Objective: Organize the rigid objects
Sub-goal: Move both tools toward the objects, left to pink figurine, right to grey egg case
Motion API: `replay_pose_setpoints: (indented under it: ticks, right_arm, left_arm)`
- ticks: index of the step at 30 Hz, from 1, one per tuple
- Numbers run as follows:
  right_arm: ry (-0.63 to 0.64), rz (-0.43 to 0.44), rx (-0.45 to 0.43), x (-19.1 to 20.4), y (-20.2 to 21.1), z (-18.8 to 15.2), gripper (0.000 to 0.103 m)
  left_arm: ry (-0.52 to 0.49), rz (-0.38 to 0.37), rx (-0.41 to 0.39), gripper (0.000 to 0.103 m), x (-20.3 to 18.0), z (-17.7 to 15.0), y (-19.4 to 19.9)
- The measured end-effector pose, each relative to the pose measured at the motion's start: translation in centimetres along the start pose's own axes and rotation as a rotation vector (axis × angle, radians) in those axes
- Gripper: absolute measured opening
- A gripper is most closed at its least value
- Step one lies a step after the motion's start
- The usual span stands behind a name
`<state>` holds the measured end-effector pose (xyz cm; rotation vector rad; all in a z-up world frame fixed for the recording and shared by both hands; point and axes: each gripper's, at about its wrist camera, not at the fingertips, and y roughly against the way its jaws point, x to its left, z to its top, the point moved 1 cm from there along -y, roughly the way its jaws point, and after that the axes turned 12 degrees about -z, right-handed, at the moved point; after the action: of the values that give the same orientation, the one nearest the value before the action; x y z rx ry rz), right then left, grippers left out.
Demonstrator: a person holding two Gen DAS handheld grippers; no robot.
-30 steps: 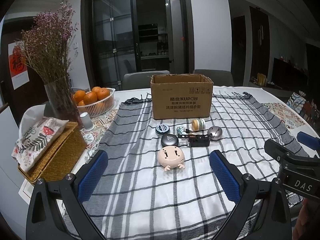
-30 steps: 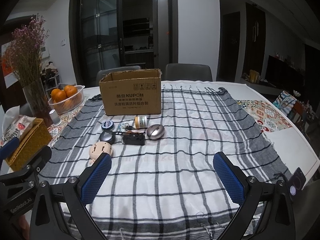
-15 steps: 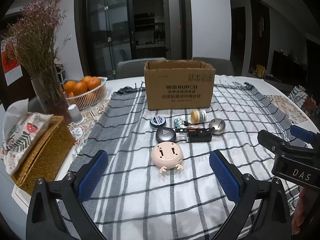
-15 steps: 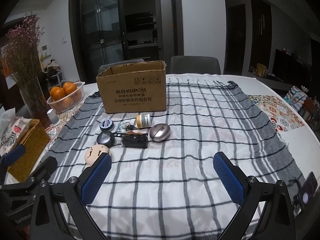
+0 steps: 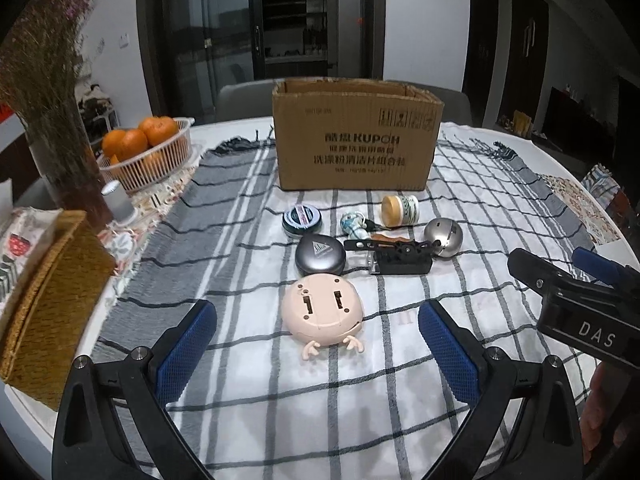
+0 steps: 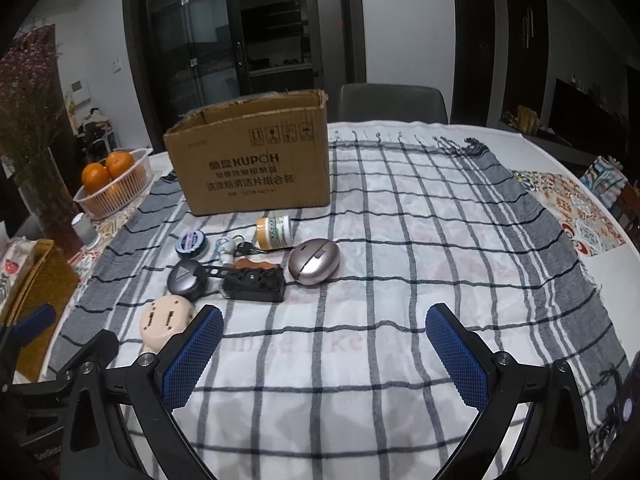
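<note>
Round peach gadget [image 5: 322,309] face-down on plaid cloth [image 5: 248,360], both grippers spread wide, empty

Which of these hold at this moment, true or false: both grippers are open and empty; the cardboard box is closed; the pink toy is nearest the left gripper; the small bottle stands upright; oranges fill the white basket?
1. Left gripper and right gripper are open and empty: true.
2. The cardboard box is closed: false, its top is open.
3. The pink toy lies nearest the left gripper: true.
4. The small bottle stands upright: false, it lies on its side.
5. Oranges sit in the white basket: true.
</note>
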<state>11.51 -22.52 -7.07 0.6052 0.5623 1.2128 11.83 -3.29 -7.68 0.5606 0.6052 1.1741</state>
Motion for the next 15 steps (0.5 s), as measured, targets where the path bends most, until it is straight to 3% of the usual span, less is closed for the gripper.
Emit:
replay_pose_setpoints:
  ticks: [15]
  right_arm:
    - [0.016,-0.023,0.164,1.2,-7.5,0.9,0.096]
  left_arm:
    - [0.091,0.009,0.155,0.098,1.7,0.0,-6.3]
